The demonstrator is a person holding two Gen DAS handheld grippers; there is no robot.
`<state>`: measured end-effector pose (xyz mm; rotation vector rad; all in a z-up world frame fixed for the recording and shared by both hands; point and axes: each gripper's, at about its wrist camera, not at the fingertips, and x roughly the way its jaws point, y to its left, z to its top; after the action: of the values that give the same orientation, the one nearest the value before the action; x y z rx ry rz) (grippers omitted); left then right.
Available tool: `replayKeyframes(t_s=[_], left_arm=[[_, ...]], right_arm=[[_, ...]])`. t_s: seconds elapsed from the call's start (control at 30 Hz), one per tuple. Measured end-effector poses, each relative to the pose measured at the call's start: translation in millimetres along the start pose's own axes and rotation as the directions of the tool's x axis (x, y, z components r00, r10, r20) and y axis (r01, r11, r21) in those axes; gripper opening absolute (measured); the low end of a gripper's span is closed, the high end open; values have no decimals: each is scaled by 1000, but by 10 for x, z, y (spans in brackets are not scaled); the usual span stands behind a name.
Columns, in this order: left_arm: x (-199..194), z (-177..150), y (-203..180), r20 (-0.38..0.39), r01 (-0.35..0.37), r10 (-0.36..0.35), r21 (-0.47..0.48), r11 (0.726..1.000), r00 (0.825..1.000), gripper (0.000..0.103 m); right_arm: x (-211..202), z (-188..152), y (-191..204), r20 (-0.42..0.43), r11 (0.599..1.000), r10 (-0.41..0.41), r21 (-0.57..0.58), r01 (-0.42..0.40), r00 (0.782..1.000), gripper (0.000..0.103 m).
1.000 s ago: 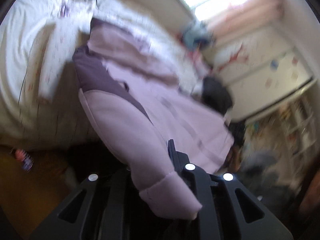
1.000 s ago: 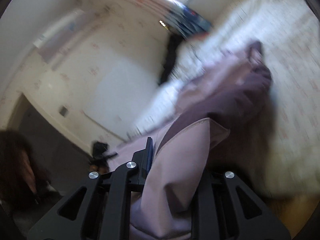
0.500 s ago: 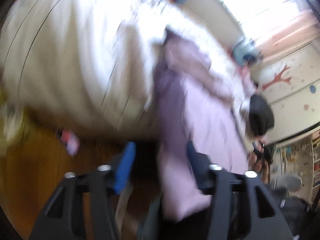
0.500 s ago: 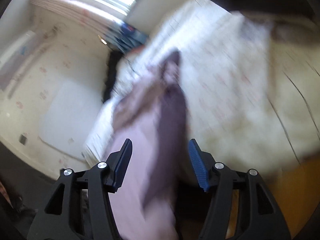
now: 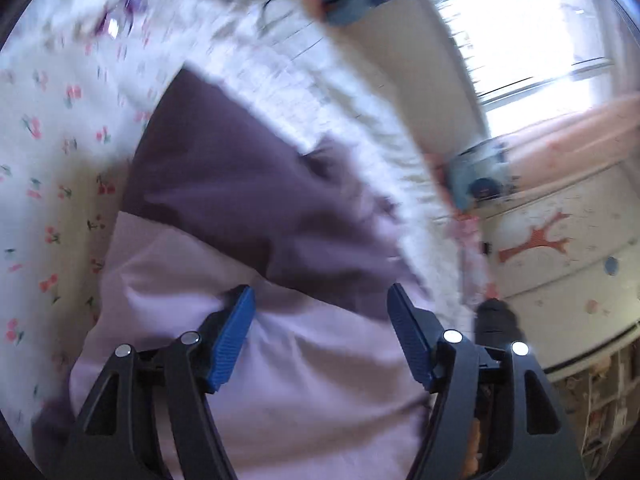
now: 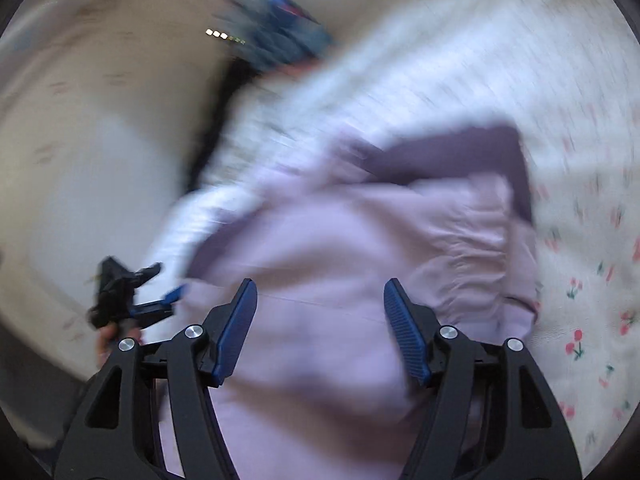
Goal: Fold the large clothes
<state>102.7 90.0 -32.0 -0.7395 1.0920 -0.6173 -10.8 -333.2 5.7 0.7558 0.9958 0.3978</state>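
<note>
A large lilac garment with dark purple panels lies spread on the bed. My left gripper hovers just over its pale part. Its jaws are opening, and the blue pads stand wide apart with cloth below them but not pinched. In the right wrist view the same garment fills the middle, a gathered cuff at the right. My right gripper is above it, its jaws closing a little, the pads clear of the cloth. Both views are blurred.
The bed sheet has a cherry print, seen also as sheet. A white checked blanket lies beyond the garment. Past the bed are a bright window and a decorated wall. A hand with the other gripper shows at left.
Both grippers were shut on the lilac garment a second ago. They have let go and opened, and swung down over the bed, where the garment now lies.
</note>
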Motion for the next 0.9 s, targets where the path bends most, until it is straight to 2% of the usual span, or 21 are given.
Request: replayKeyframes(t_s=[0.03, 0.1, 0.13, 0.2, 0.27, 0.33, 0.37, 0.4, 0.5, 0.57, 0.63, 0.7, 0.8, 0.87, 0.9], left_arm=[[114, 9, 46, -16, -29, 29, 30, 999, 999, 65], [180, 22, -37, -28, -89, 93, 100, 991, 995, 62], [107, 5, -104, -32, -98, 102, 118, 988, 994, 62], [-182, -48, -197, -14, -70, 72, 132, 989, 997, 62], [-776, -163, -185, 48, -12, 6, 118, 993, 999, 62], [-1449, -301, -29, 125, 6, -18, 91, 996, 992, 69], [-1753, -347, 79, 169, -14, 0, 78, 997, 986, 78], [-2126, -455, 256, 230, -57, 44, 50, 997, 972, 82], [-2671, -687, 854, 271, -131, 147, -77, 988, 951, 83], [-2788, -831, 1177, 266, -107, 147, -161, 981, 953, 83], [-2727, -907, 1365, 260, -95, 142, -185, 978, 955, 83], [-2631, -937, 1447, 243, -111, 157, -193, 975, 957, 83], [-2439, -1035, 1553, 202, -64, 108, -214, 975, 973, 83], [-2306, -1101, 1556, 155, -65, 100, -214, 975, 983, 82], [-2239, -1149, 1557, 134, -74, 105, -216, 974, 985, 78]], right_arm=[[97, 4, -143, -1, 999, 24, 38, -24, 1000, 35], [131, 19, -356, 13, 993, 21, 113, -22, 1000, 16], [118, 19, -394, 15, 992, 38, 122, -39, 999, 16], [100, -7, -398, 16, 994, 52, 97, -54, 998, 17], [97, -20, -397, 30, 994, 65, 87, -68, 997, 17], [70, -44, -419, 50, 992, 83, 89, -88, 995, 17], [54, -64, -430, 61, 992, 89, 89, -95, 994, 17], [37, -78, -439, 67, 991, 91, 87, -97, 994, 17], [35, -101, -463, 85, 993, 88, 74, -94, 993, 17], [-82, -169, -451, 90, 993, 88, 71, -95, 992, 17], [-64, -168, -441, 96, 993, 88, 68, -95, 991, 17], [-103, -202, -439, 102, 993, 92, 65, -98, 991, 17], [-111, -239, -431, 107, 992, 96, 65, -104, 990, 17], [-118, -242, -441, 110, 992, 101, 65, -109, 989, 17], [-122, -250, -447, 114, 991, 106, 64, -113, 988, 17]])
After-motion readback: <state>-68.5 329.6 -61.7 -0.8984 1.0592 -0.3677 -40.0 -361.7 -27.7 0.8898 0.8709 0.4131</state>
